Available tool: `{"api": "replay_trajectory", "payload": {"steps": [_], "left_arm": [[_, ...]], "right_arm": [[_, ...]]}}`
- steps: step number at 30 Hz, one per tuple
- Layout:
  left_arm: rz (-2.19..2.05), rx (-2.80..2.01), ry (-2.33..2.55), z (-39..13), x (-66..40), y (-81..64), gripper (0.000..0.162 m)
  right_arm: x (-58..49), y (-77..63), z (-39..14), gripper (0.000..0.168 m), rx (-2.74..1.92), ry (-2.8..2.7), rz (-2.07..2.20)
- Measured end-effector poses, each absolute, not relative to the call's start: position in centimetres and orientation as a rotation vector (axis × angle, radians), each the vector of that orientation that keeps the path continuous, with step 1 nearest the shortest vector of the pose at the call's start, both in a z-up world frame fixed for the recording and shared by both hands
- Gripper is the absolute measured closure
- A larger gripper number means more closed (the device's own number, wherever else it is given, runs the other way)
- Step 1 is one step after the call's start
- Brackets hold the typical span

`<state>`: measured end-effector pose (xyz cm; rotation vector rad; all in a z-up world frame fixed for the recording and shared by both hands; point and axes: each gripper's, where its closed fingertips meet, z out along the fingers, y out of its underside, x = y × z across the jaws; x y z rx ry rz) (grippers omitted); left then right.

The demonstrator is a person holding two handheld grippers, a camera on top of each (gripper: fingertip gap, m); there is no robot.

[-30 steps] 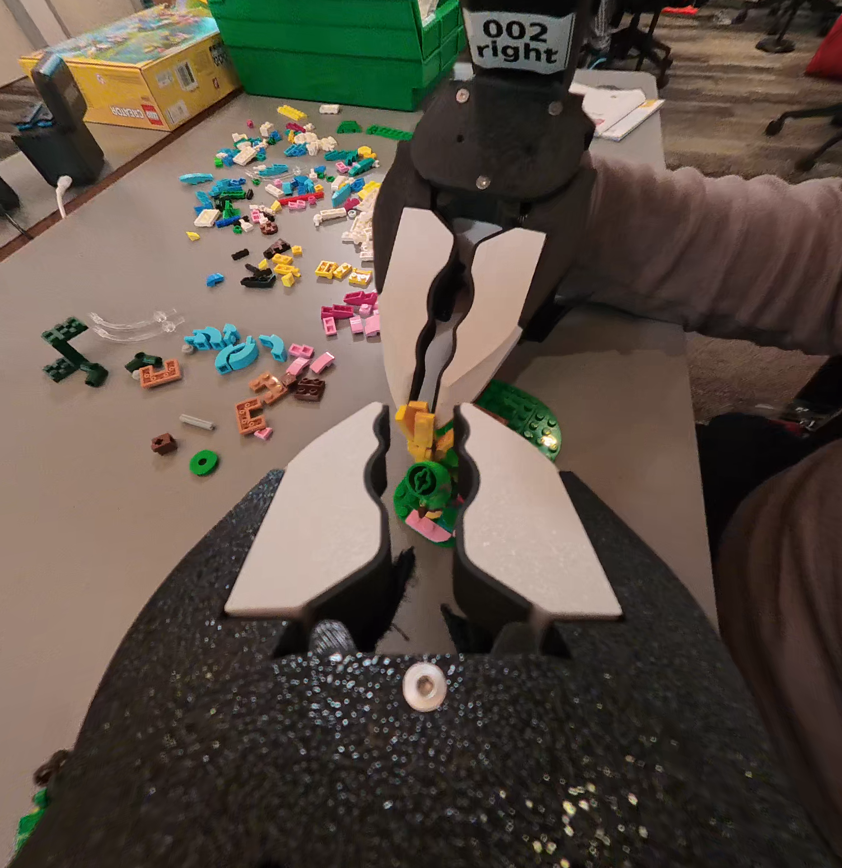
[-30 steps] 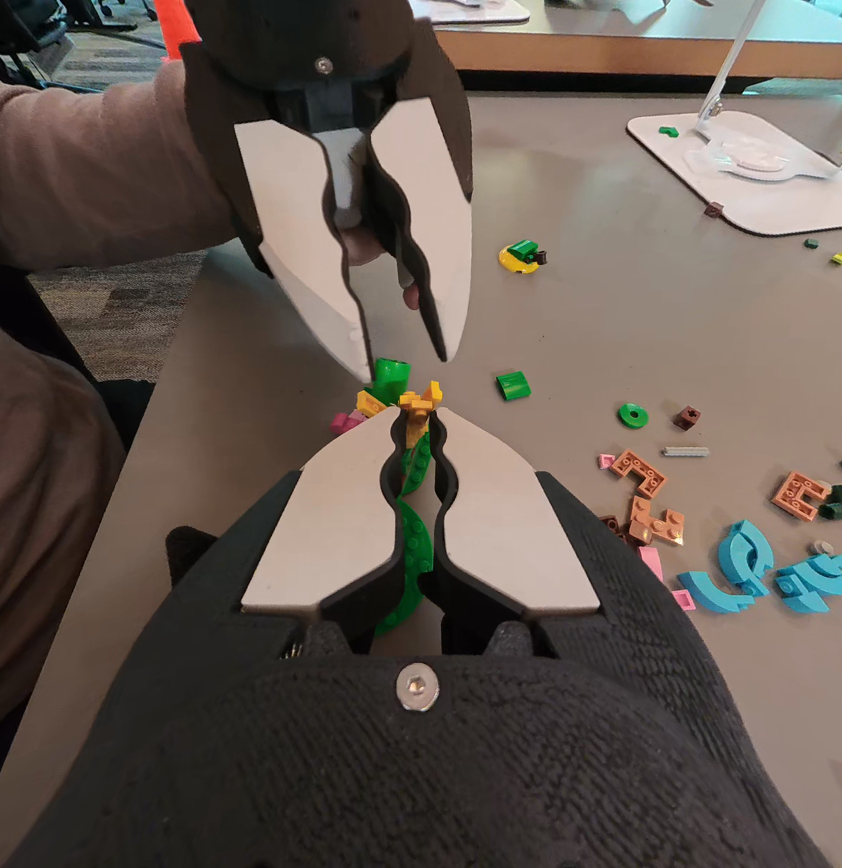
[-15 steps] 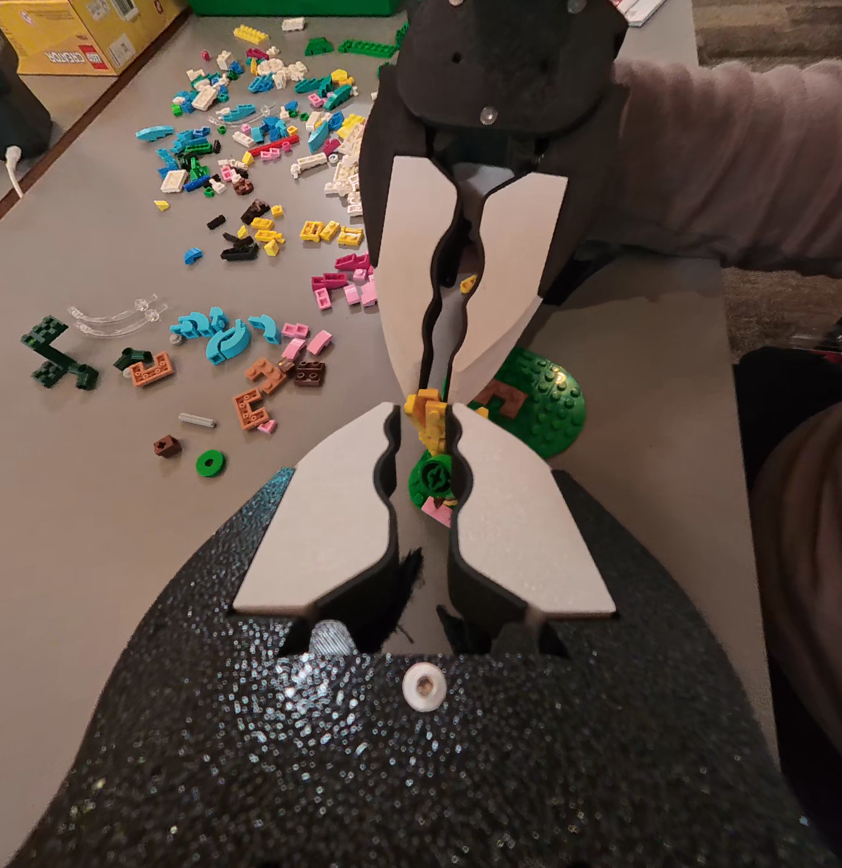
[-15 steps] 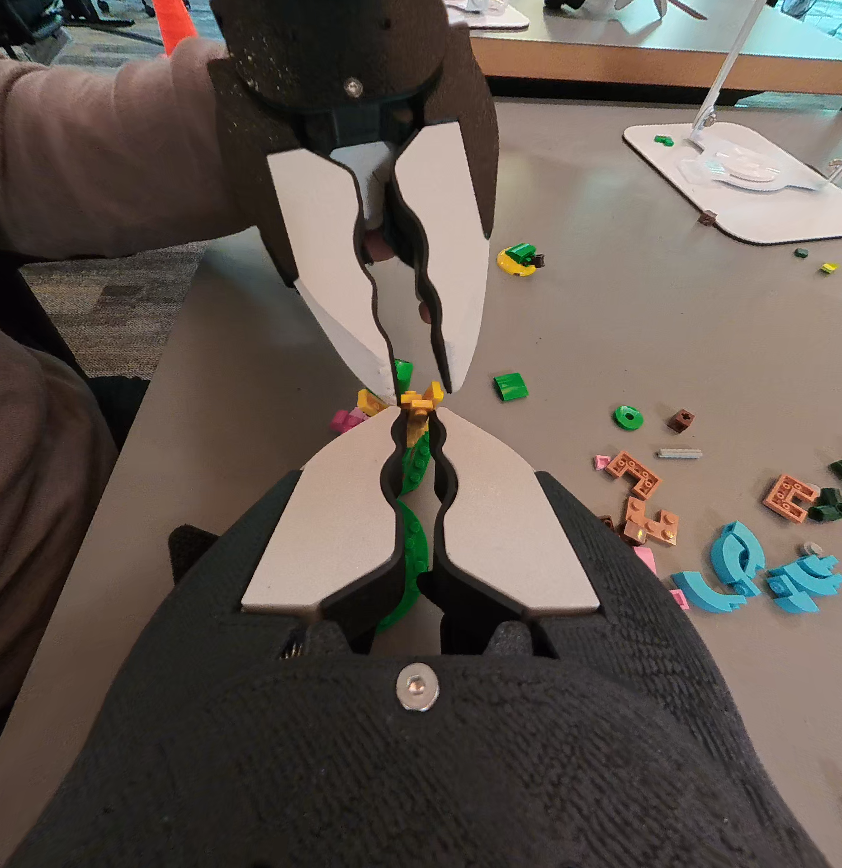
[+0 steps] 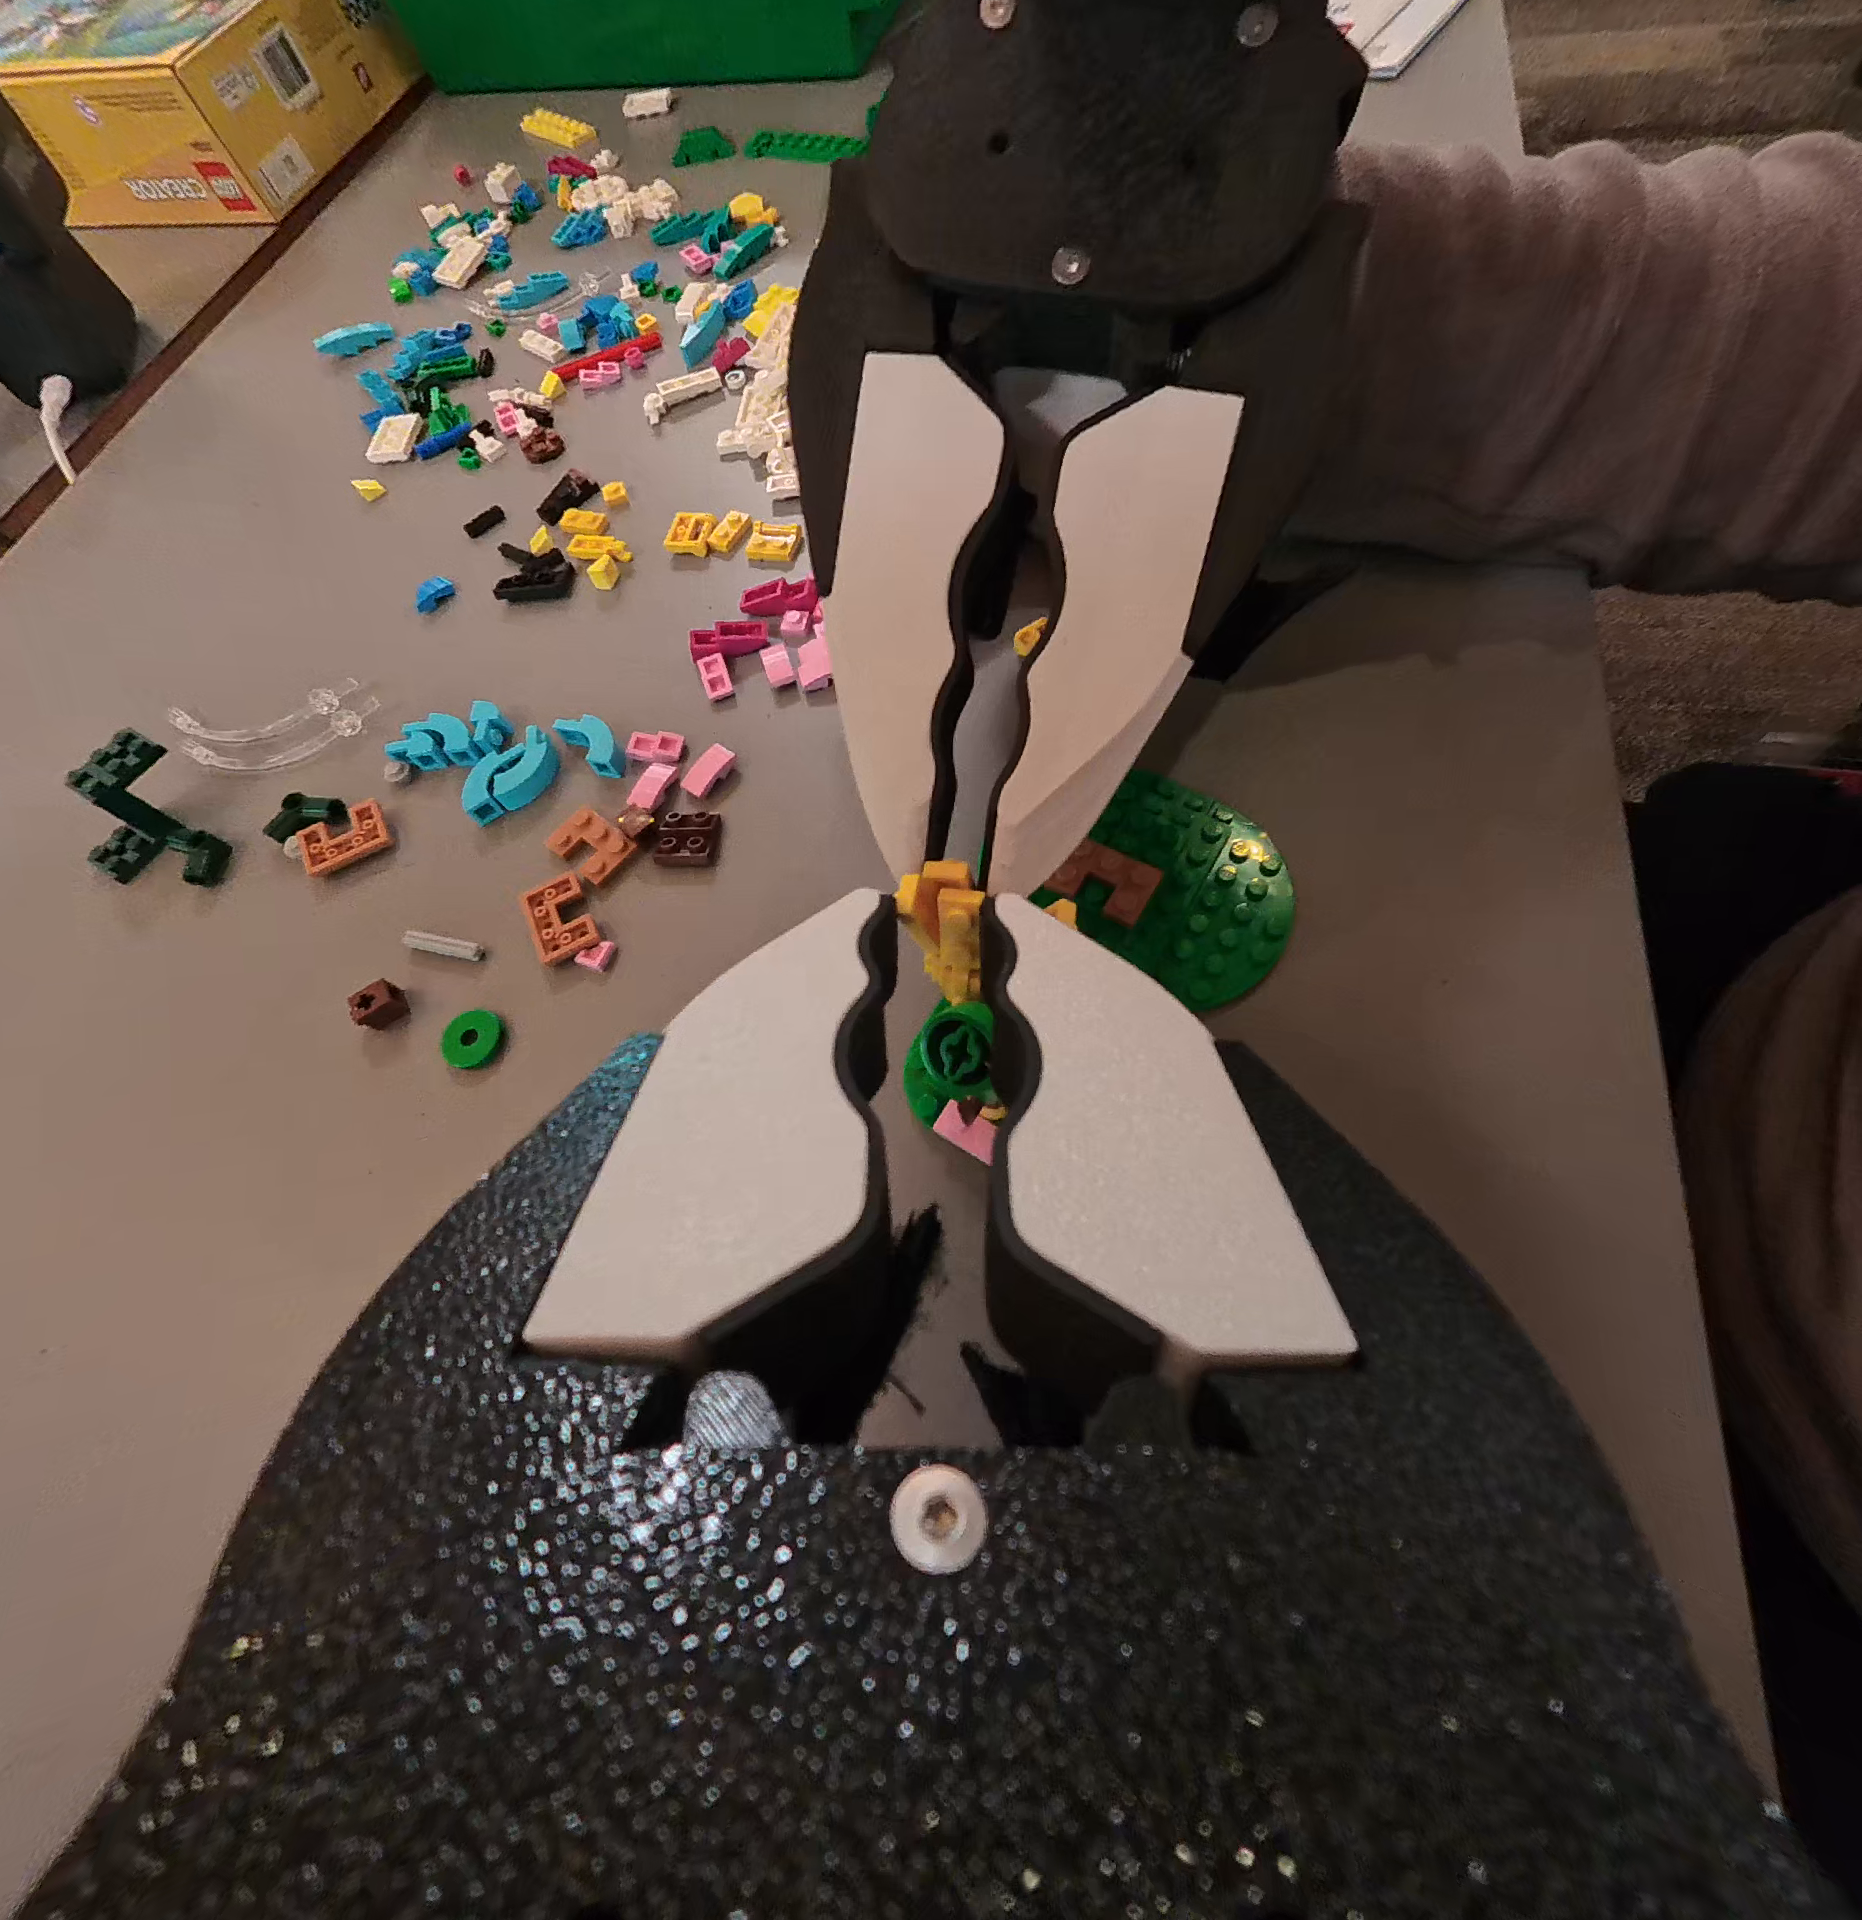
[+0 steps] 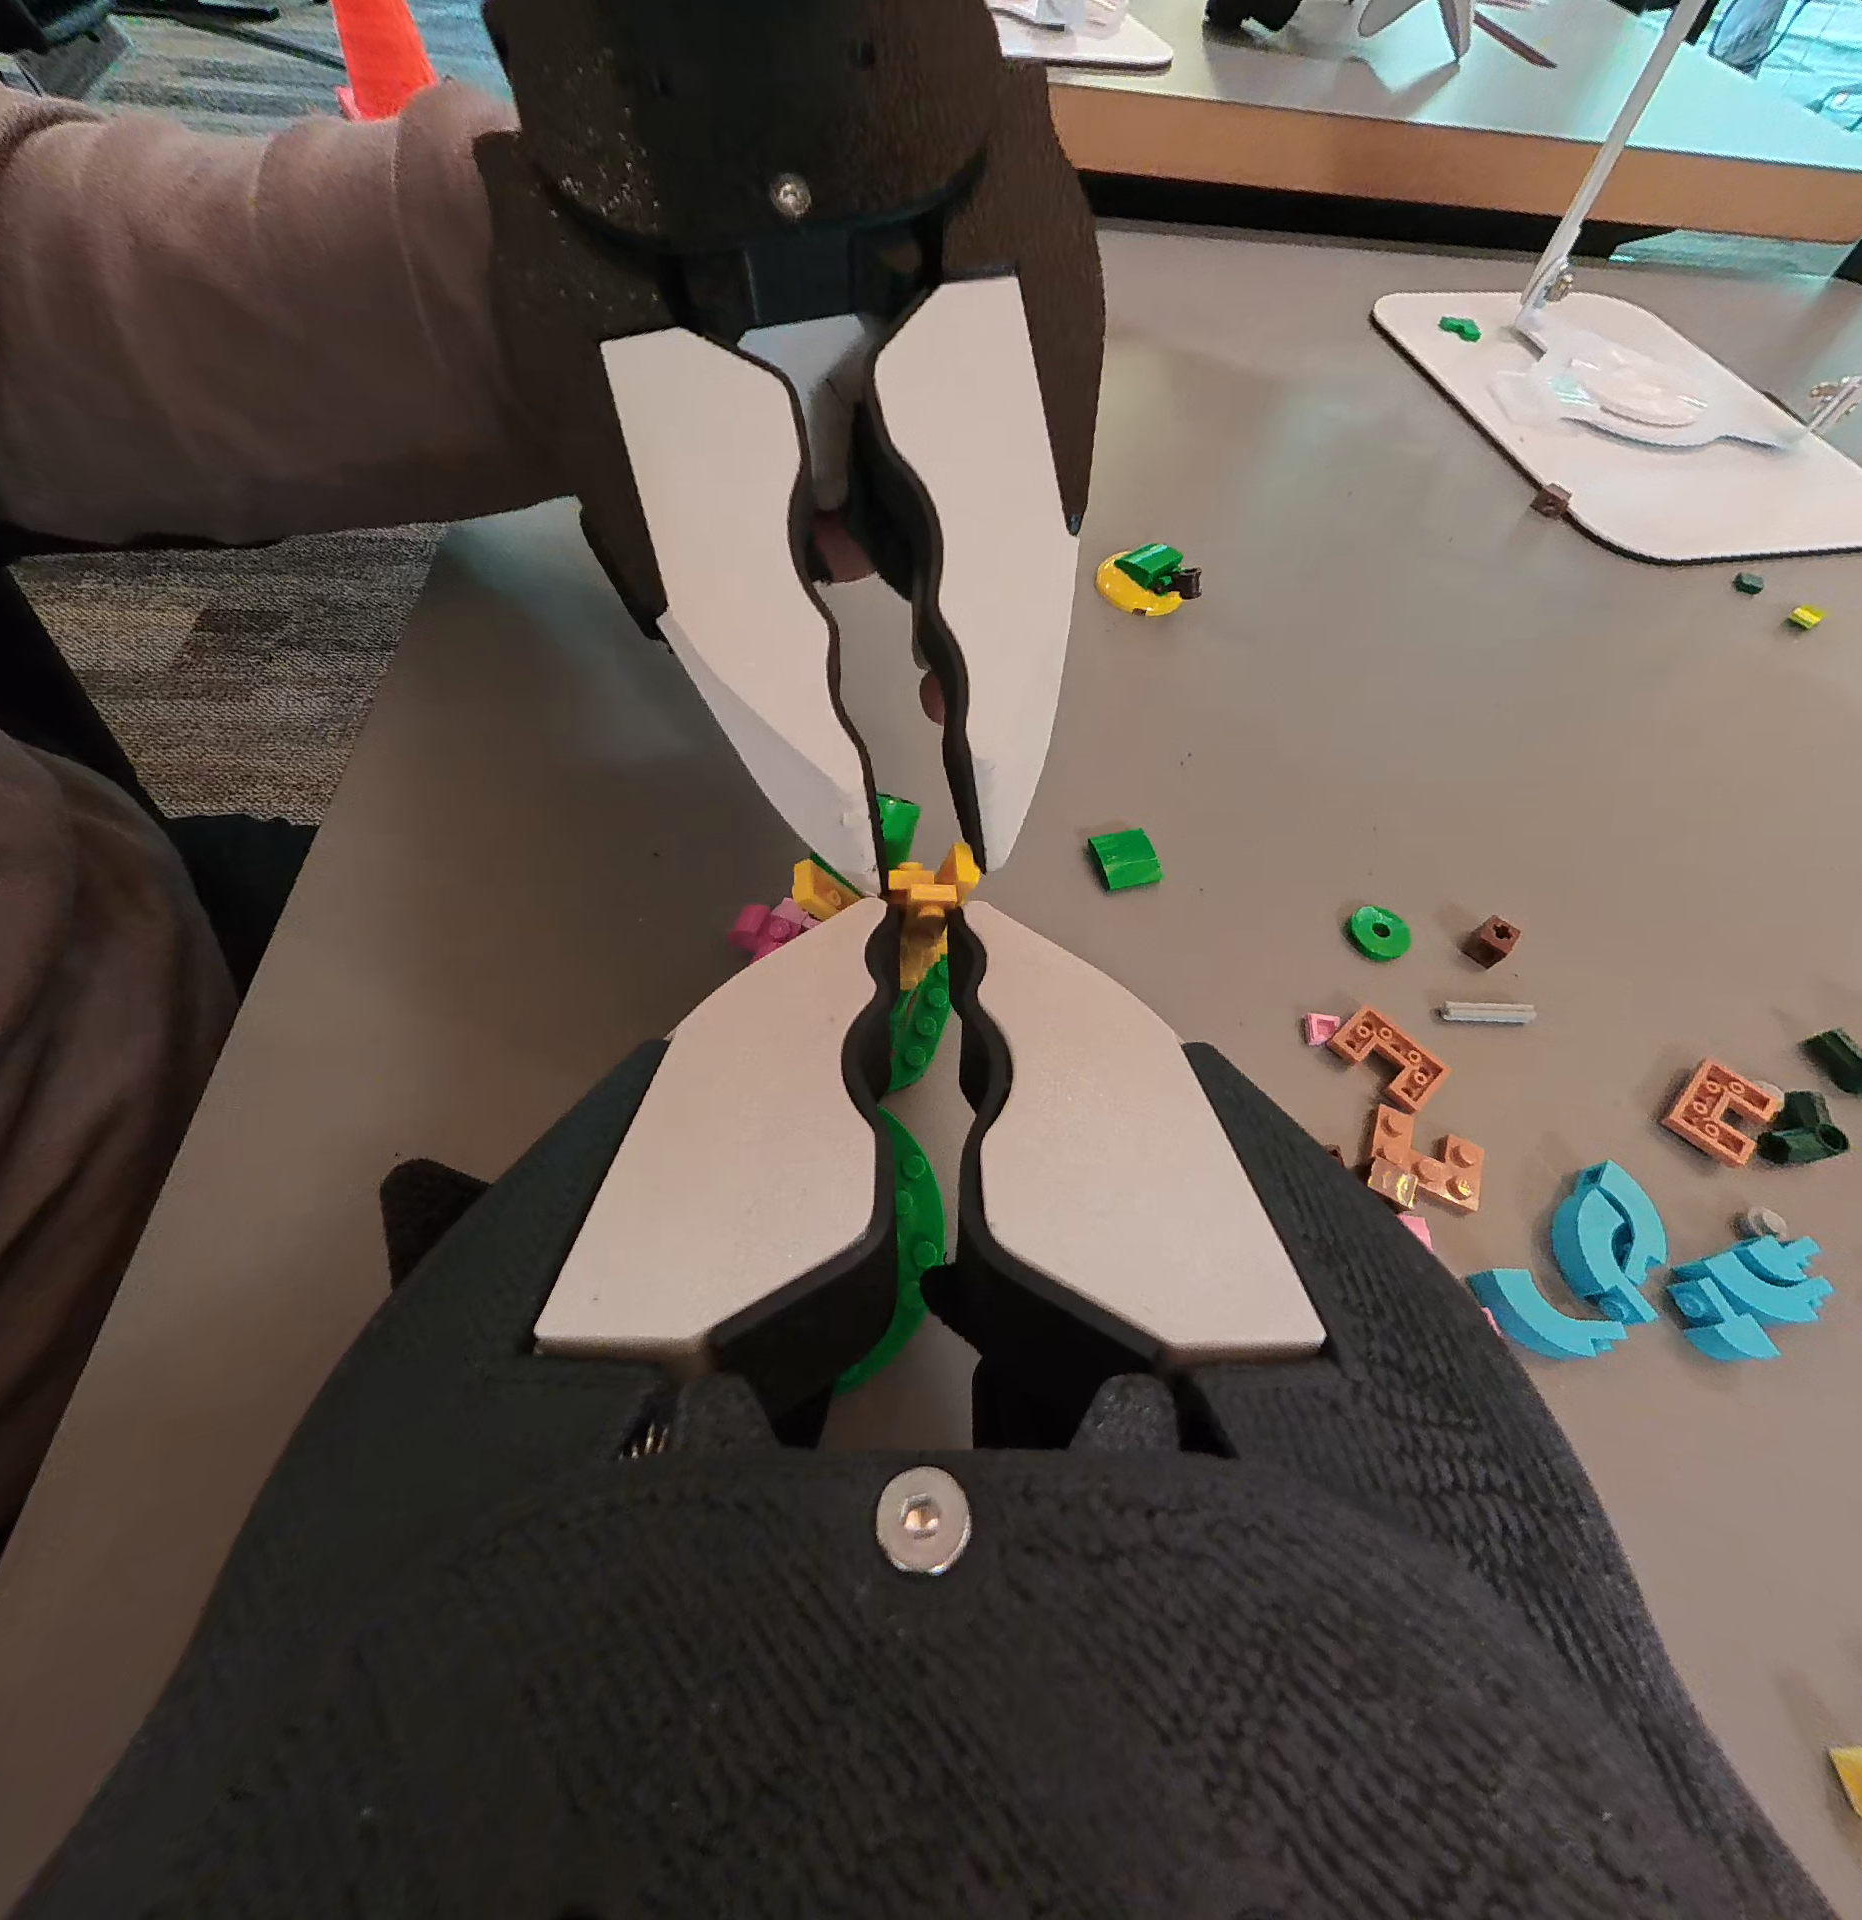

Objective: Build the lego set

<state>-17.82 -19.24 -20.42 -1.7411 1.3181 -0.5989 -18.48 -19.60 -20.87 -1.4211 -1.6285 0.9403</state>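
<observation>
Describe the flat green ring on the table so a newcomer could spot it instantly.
Start at the grey table and find the loose bricks left of the left gripper. Nearest its left finger lies the green ring, flat, beside a small brown cube. It alone is a bright green disc with a hole.

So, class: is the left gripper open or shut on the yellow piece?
Shut: the left gripper pinches the yellow piece between its tips.

You had two grippers, the left gripper (image 5: 942, 914) and the right gripper (image 6: 922, 914), tip to tip. Left of them lay two clear curved pieces (image 5: 267, 727), three tan angled plates (image 5: 563, 914), one green ring (image 5: 472, 1039), one brown cube (image 5: 378, 1005).
</observation>
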Motion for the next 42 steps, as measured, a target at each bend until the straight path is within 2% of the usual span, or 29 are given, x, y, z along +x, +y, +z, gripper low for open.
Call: {"api": "replay_trajectory", "payload": {"steps": [13,15,21,25,29,37,40,42], "left_arm": [[-0.558,-1.738,1.298,-20.3,-18.2,-19.1,0.148],[-0.523,-1.733,1.260,-19.9,-18.7,-18.6,0.162],[-0.604,-1.742,1.242,-19.3,-18.6,-19.0,0.138],[-0.528,-1.744,1.287,-19.9,-18.2,-18.8,0.131],[-0.477,-1.728,1.285,-20.0,-17.9,-18.4,0.131],[-0.379,-1.747,1.269,-20.1,-18.5,-18.4,0.135],[-0.310,-1.760,1.216,-20.0,-19.2,-17.9,0.149],[-0.312,-1.763,1.215,-20.1,-19.5,-18.0,0.147]], "right_arm": [[-18.5,-19.5,-20.9,0.162,-1.424,-1.617,0.940],[-18.3,-19.4,-20.9,0.162,-1.427,-1.615,0.940],[-18.4,-19.4,-20.9,0.162,-1.423,-1.616,0.930],[-18.4,-19.4,-20.9,0.162,-1.422,-1.615,0.930],[-18.4,-19.4,-20.9,0.162,-1.420,-1.616,0.926],[-18.4,-19.5,-20.9,0.162,-1.416,-1.620,0.909],[-18.4,-19.5,-20.9,0.162,-1.415,-1.621,0.913],[-18.5,-19.4,-20.9,0.162,-1.413,-1.618,0.906]]}}
